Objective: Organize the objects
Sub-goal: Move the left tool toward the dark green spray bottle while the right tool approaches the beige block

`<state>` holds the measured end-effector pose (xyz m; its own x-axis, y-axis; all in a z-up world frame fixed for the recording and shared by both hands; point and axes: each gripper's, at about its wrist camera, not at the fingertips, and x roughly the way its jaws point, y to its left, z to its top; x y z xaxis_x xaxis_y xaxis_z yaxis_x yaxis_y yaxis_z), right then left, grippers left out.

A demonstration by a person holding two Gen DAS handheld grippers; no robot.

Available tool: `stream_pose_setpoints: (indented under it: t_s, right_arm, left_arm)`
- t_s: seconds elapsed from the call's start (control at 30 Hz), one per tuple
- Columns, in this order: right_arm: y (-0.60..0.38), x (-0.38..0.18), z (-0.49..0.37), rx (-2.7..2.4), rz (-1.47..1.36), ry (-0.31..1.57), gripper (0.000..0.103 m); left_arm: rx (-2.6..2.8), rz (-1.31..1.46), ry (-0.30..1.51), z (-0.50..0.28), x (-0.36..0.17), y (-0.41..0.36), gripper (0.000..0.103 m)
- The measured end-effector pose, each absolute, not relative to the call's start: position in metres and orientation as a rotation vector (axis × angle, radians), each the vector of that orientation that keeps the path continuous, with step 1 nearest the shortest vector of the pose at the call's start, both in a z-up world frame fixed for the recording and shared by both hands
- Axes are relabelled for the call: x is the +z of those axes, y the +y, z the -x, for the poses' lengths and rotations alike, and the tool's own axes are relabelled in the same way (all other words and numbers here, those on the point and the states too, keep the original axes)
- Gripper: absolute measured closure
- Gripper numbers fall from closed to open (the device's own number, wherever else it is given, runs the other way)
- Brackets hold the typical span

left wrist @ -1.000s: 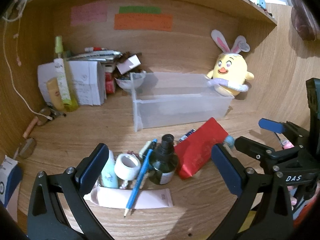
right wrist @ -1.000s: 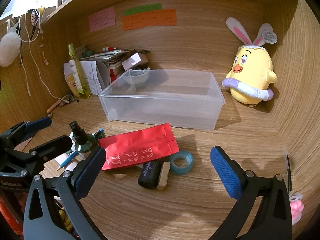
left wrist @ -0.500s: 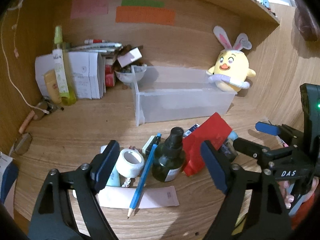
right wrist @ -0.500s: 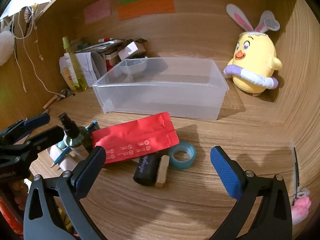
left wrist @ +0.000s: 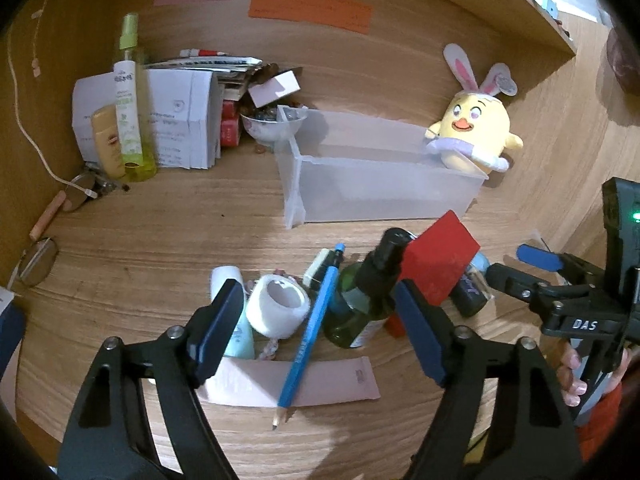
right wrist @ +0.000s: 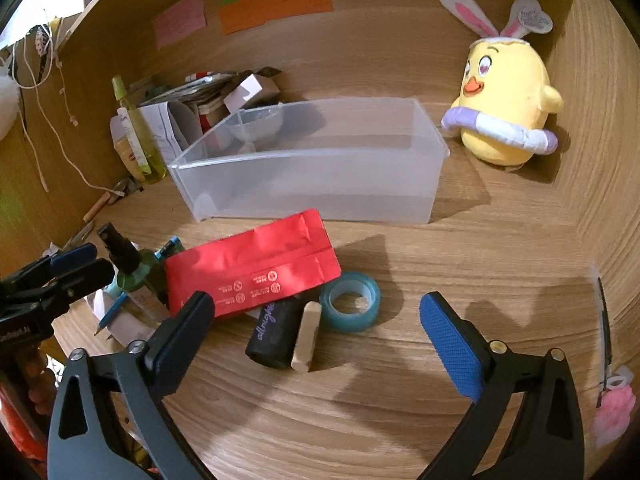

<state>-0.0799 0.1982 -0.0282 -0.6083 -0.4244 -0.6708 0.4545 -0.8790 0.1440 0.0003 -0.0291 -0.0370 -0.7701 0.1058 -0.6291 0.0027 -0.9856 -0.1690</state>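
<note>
Left tongs [left wrist: 320, 332] were spread apart, nothing between the pads, hovering over the clutter at the worktop [left wrist: 160, 240] front. Between their pads sat a white tape roll [left wrist: 279, 311], a blue pencil [left wrist: 308, 340] lying across a pink tube [left wrist: 332, 380], and a dark green spray bottle [left wrist: 362, 304] standing upright. Red pouch [right wrist: 256, 276] lay flat just right of the bottle, one end propped on a black tube [right wrist: 272, 328]. A beige stick [right wrist: 306, 336] touched the black tube, with a teal tape ring [right wrist: 352, 306] beside it. Right tongs [right wrist: 316, 340] were also wide apart and empty, above that group. Clear plastic bin [right wrist: 308, 184] sat behind the pouch (looked empty inside). Yellow chick plush [right wrist: 504, 112] stood right of the bin against the back wall.
</note>
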Motion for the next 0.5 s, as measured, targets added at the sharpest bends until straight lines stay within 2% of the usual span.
stream_pose_setpoints:
  t_s: [0.1,0.27,0.33,0.5]
  right_arm:
    - [0.195,-0.034,0.080,-2.419,-1.031,0.069,0.019]
    - [0.188,-0.045,0.080,-2.391,-1.079,0.107,0.048]
    - [0.188,-0.048,0.080,-2.373,-1.094,0.096,0.053]
    - [0.193,-0.046,0.075,-2.359,-1.093,0.069,0.060]
  left_arm:
    - [2.874,1.045,-0.244,0.002,-0.039,-0.023,0.032]
    - [2.834,1.059,-0.238,0.008,-0.044,-0.013,0.042]
    - [2.811,1.067,-0.249,0.012,-0.045,-0.010,0.047]
    - [2.802,1.065,-0.248,0.020,-0.046,-0.006,0.050]
